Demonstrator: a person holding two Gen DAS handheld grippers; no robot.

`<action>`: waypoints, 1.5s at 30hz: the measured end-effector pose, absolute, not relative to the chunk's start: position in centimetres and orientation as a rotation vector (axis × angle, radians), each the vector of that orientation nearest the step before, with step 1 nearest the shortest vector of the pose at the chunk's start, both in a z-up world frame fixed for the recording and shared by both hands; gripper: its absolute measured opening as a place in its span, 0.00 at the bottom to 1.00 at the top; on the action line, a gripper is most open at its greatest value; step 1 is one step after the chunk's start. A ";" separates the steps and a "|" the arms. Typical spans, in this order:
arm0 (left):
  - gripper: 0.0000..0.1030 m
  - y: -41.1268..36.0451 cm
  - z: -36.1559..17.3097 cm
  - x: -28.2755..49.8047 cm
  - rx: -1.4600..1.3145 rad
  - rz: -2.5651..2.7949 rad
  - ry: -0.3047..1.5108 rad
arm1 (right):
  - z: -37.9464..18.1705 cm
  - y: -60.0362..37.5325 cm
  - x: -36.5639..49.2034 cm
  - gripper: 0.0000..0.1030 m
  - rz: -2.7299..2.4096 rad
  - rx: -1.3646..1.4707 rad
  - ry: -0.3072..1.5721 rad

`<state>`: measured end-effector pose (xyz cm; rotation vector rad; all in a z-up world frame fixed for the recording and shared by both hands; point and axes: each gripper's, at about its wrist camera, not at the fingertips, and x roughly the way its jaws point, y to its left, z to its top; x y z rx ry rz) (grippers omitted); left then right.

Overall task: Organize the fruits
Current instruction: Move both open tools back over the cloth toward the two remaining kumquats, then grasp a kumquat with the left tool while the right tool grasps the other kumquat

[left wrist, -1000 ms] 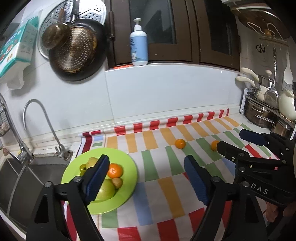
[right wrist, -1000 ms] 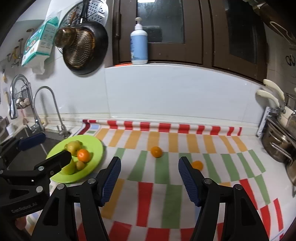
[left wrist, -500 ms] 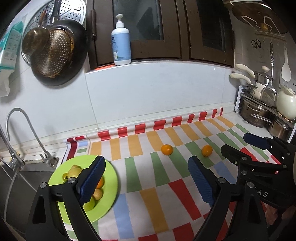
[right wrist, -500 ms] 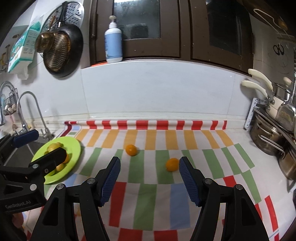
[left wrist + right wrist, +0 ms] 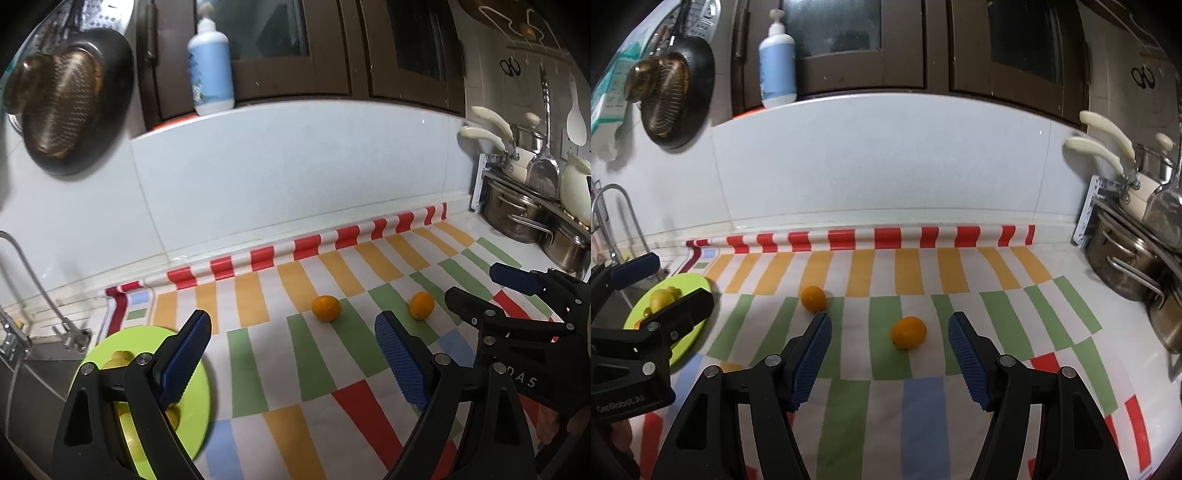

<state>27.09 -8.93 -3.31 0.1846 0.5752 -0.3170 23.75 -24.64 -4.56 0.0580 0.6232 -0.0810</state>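
Observation:
Two small orange fruits lie loose on the striped cloth. In the right wrist view one orange (image 5: 908, 332) sits just ahead of my right gripper (image 5: 890, 350), in line with the gap between its open, empty blue pads; the other orange (image 5: 813, 298) lies further left. The left wrist view shows the same oranges (image 5: 326, 308) (image 5: 421, 305) ahead of my left gripper (image 5: 291, 350), which is wide open and empty. A green plate (image 5: 195, 402) holding yellow-green fruit is behind the left finger. The plate (image 5: 698, 288) is partly hidden by the left gripper (image 5: 679, 282).
The striped cloth (image 5: 923, 406) covers the counter. Steel pots (image 5: 1126, 258) crowd the right end on a rack. A sink and tap (image 5: 22, 266) are on the left beyond the plate. A pan (image 5: 70, 99) hangs on the wall, and a soap bottle (image 5: 777, 70) stands on the ledge.
Both grippers have swung right and sunk toward the cloth. The plate has slid to the left edge of both views. The oranges are nearer. The left jaws stand a little wider.

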 end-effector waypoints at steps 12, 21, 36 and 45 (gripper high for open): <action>0.83 -11.4 -7.2 32.3 0.219 -0.376 0.658 | -8.6 -26.2 27.7 0.64 -0.103 0.082 0.692; 0.80 -13.0 -9.9 35.9 0.257 -0.396 0.716 | -11.2 -27.4 30.2 0.63 -0.114 0.125 0.756; 0.41 -15.3 -12.6 39.0 0.283 -0.433 0.809 | -12.4 -27.7 32.1 0.38 -0.094 0.142 0.816; 0.35 -14.6 -11.5 37.5 0.248 -0.453 0.796 | -11.9 -27.6 31.3 0.38 -0.090 0.128 0.799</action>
